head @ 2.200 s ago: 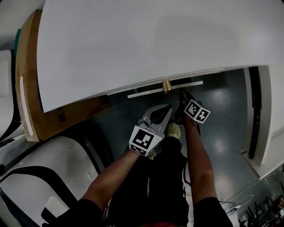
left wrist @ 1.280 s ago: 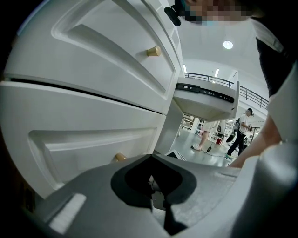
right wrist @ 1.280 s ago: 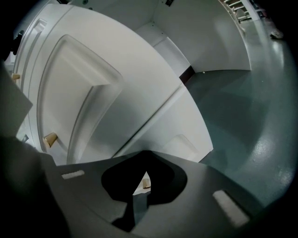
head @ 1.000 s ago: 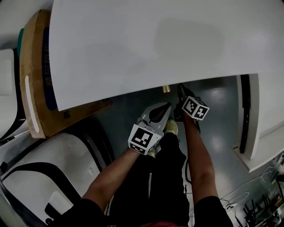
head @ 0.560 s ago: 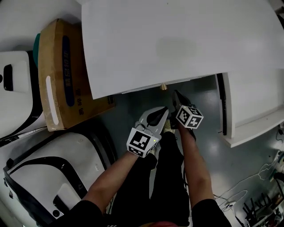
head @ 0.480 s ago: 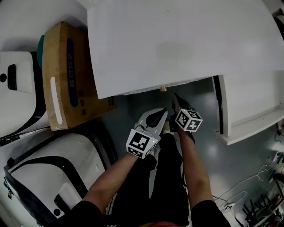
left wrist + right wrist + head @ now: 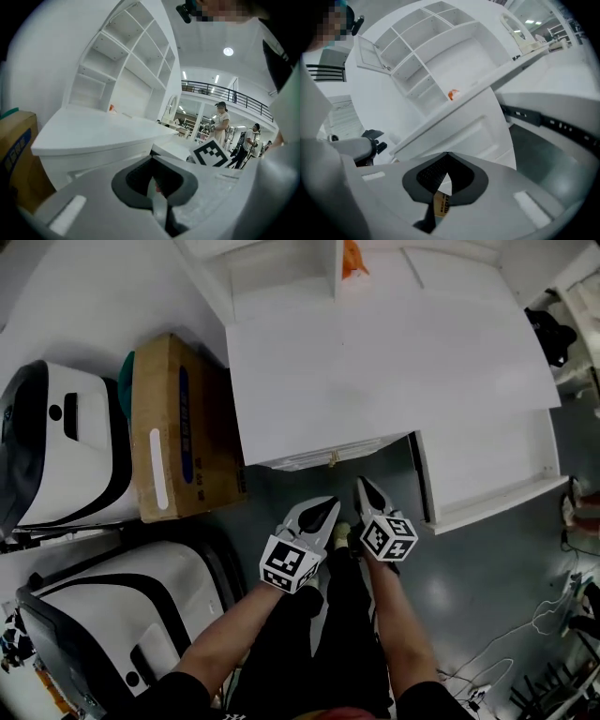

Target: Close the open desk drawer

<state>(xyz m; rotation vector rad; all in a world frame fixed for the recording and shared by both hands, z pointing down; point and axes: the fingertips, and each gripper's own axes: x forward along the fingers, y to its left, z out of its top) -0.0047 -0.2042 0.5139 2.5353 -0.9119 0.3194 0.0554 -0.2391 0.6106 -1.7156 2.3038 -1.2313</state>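
Note:
The white desk [image 7: 394,362] fills the middle of the head view. Its drawer front [image 7: 319,458] lies flush under the desk edge, with only a small brass knob [image 7: 333,457] sticking out. My left gripper [image 7: 331,503] hangs below the knob, jaws shut and empty. Beside it, my right gripper [image 7: 360,485] is also shut on nothing, a short way back from the drawer. In the left gripper view the left gripper [image 7: 151,161] points at the desk side [image 7: 93,140]. The right gripper [image 7: 446,158] faces the panelled drawer front [image 7: 473,136].
A cardboard box [image 7: 183,427] stands left of the desk, with two white and black machines [image 7: 56,456] [image 7: 112,615] further left. A second white panel [image 7: 487,474] juts out at the right. An orange object [image 7: 354,257] sits on the shelf. Cables [image 7: 487,671] lie on the grey floor.
The drawer, pulled out a little at first, has slid in under the desk edge. Both grippers have drawn back from the knob, and the head view has pulled away.

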